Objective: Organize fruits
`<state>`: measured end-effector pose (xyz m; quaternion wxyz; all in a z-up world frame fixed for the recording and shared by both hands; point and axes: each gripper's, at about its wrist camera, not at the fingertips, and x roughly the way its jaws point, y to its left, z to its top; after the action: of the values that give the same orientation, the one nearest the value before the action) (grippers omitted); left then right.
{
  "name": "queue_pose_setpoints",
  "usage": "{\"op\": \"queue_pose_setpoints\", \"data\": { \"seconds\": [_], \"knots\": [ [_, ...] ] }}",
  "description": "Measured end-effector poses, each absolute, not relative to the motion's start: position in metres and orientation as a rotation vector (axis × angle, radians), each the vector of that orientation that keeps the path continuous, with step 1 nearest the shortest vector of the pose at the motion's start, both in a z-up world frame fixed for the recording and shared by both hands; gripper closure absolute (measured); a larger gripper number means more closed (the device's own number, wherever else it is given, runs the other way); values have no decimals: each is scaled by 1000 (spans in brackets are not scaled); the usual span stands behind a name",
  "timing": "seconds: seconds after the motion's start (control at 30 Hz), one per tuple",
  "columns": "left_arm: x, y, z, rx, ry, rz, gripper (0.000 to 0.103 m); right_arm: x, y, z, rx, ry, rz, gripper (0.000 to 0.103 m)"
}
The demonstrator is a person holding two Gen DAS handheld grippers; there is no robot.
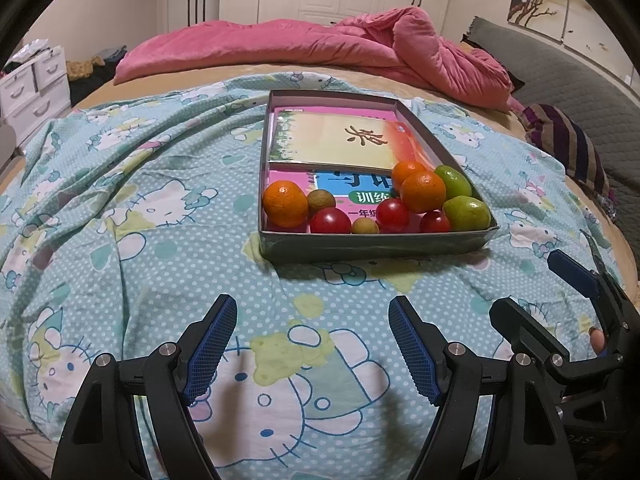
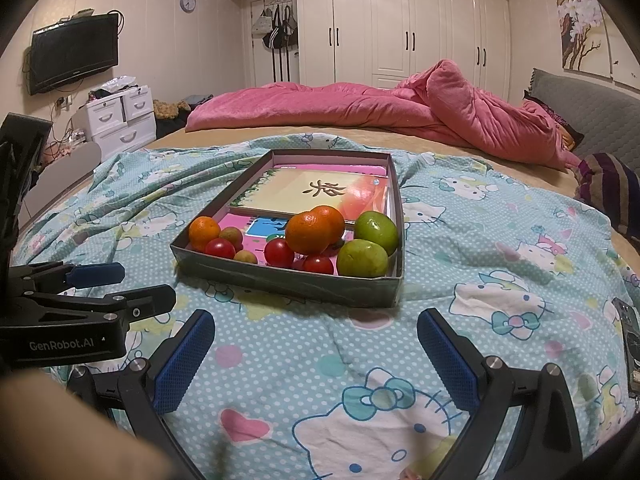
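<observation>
Bed: we see a bed sheet (image 1: 160,208) with a cartoon cat print, and a pink quilt (image 1: 304,46) bunched up behind it.
Box: a shallow cardboard box (image 1: 376,242) lies on the sheet, well in front of both grippers; books (image 1: 340,142) cover its floor.
Fruits: all the fruit we can see is inside the box, at its near end. Three oranges (image 1: 423,192), two green fruits (image 1: 466,213), three cherry tomatoes (image 1: 330,221) and two small brownish fruits (image 1: 321,200) lie there, mixed and touching.
Left gripper (image 1: 312,344): its fingers stand wide apart above the sheet, and it holds nothing.
Right gripper (image 2: 316,364): its fingers are also wide apart and carry nothing.
Progress: we judge that the scene fits two stages. Either the fruits are gathered in the box and only wait for sorting by kind, or gathering was the whole job and it is finished. No fruit lies loose on the sheet.
Hidden: the kind of the small brownish fruits is unclear to us. One orange partly covers another. The person's hands are almost out of view.
</observation>
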<state>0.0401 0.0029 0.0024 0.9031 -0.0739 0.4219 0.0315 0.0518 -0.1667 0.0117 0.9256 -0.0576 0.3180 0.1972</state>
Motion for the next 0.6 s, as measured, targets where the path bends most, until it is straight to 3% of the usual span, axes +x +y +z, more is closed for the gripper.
{"op": "queue_pose_setpoints", "data": {
  "seconds": [0.6],
  "knots": [
    [42, 3, 2, -142, 876, 73, 24, 52, -167, 10, -119, 655, 405, 1]
  ]
}}
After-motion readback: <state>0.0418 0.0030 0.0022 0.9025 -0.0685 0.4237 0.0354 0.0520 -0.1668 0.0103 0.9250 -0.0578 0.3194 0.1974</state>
